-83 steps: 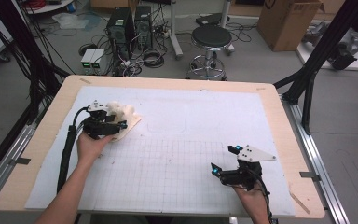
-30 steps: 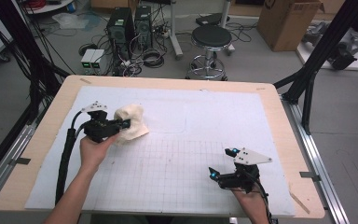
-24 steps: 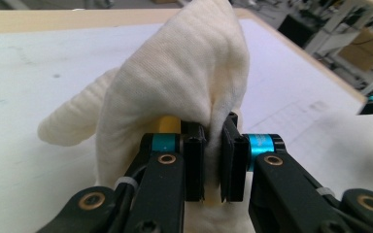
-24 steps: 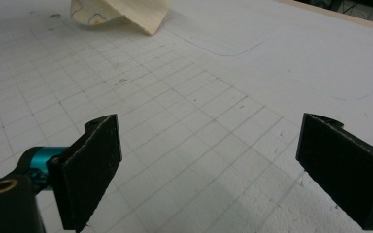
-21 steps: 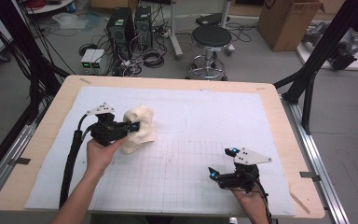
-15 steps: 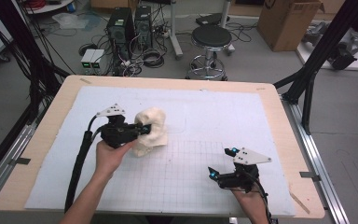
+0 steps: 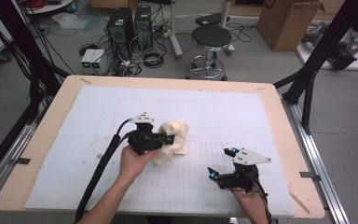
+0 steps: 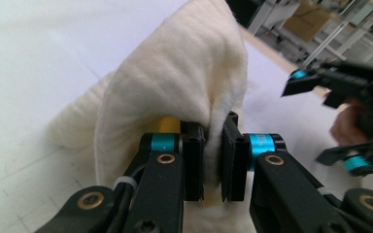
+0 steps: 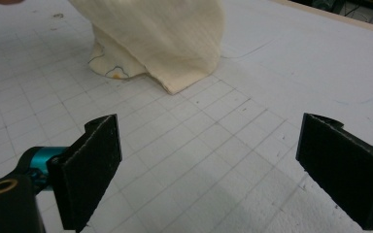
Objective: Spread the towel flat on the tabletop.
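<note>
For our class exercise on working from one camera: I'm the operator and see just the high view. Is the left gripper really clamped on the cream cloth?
Observer: Yes. In the left gripper view the left gripper pinches a fold of the cream cloth between its pads.
Operator: Any marking on the cloth?
Observer: The right gripper view shows a thin blue and orange outline on the cloth's lower layer.
Operator: And the right gripper?
Observer: The right gripper stands wide open above the gridded mat, short of the cloth.

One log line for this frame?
left gripper: shut on cloth, lifted off mat | right gripper: open, idle
</note>
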Available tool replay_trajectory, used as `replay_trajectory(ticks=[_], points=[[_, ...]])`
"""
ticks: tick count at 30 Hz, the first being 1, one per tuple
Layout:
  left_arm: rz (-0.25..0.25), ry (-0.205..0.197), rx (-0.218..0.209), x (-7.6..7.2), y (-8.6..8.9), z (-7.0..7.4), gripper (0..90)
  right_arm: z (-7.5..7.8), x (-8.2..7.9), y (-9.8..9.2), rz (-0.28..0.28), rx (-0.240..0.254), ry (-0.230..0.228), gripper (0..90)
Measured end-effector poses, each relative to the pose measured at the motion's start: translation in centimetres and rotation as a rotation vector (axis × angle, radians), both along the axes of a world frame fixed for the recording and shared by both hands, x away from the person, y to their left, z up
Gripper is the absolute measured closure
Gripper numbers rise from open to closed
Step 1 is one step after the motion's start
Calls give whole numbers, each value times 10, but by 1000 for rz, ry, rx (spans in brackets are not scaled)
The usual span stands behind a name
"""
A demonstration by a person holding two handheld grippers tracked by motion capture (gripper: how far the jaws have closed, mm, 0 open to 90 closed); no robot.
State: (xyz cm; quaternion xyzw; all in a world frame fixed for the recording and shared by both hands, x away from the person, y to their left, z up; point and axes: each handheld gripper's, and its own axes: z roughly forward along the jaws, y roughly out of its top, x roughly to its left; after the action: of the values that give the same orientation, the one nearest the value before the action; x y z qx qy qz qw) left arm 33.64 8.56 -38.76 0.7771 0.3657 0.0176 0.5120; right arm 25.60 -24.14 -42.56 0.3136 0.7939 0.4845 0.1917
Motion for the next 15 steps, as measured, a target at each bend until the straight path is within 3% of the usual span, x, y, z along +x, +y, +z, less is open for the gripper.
replay_trajectory(ticks=[7, 13, 15], points=[[53, 27, 105, 16, 0, -22, 780, -1, 2, 4, 15, -9, 10, 87], [89, 47, 98, 20, 8, -30, 713, -2, 5, 8, 27, -1, 31, 103], [78, 32, 92, 18, 9, -27, 620, 0, 8, 10, 38, 13, 36, 154]])
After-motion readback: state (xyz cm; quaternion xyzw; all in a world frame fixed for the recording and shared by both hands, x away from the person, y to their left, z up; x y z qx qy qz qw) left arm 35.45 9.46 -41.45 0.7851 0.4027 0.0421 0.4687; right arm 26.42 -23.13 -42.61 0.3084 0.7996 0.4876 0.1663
